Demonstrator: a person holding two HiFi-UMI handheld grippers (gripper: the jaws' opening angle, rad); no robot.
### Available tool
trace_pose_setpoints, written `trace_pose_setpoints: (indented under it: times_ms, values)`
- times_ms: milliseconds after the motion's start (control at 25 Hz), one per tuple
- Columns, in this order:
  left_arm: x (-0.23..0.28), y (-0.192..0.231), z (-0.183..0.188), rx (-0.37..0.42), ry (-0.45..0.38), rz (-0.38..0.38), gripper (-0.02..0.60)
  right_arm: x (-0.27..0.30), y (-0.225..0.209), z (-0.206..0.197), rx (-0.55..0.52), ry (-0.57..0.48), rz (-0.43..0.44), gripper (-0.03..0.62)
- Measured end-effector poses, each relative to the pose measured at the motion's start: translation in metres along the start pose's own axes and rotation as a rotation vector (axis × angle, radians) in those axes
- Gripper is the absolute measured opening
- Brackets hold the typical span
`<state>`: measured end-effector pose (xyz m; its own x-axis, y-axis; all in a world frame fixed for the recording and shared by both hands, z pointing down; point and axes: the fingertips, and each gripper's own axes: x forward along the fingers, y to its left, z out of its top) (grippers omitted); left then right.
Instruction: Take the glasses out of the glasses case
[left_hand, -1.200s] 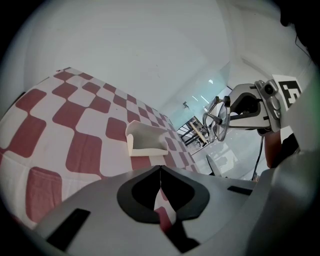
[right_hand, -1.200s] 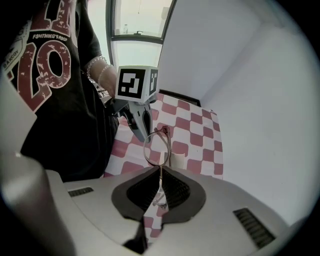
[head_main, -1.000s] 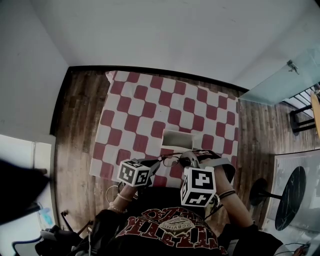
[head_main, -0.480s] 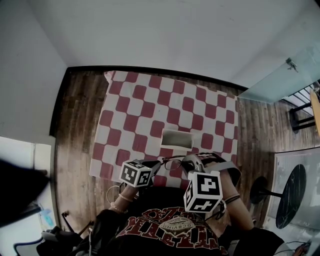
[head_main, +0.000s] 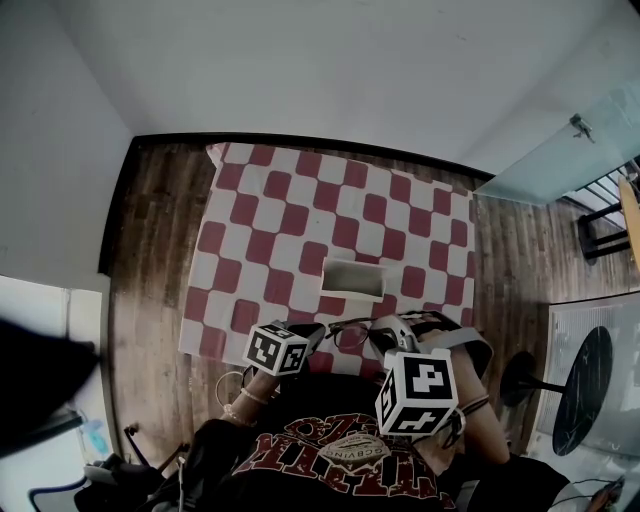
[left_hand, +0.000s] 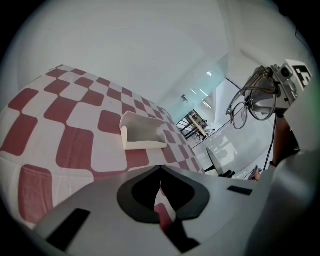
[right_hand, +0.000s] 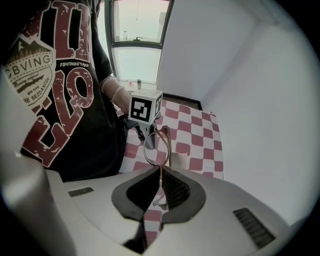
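Above the near table edge — right gripper clamped on the glasses at the frame, holding them clear of the checkered cloth. Glasses case sits open and empty, well apart. Left gripper jaws together, holding nothing. Removal looks done — only setting-down may remain.

Left gripper, right gripper: grey shells, black fingers; black-and-white marker cube behind the fingers of each. Black T-shirt, dark-red lettering. Beaded bracelets.
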<state>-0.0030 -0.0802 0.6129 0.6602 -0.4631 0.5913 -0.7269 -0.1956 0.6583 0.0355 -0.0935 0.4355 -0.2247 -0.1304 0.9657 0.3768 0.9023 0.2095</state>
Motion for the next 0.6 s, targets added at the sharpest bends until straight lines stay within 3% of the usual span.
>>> trace_pose_setpoints:
  times_ms: [600]
  values:
    - [-0.0012, -0.0035, 0.0012, 0.004, 0.005, -0.008, 0.009, -0.0035, 0.0048, 0.0008, -0.019, 0.003, 0.019, 0.025]
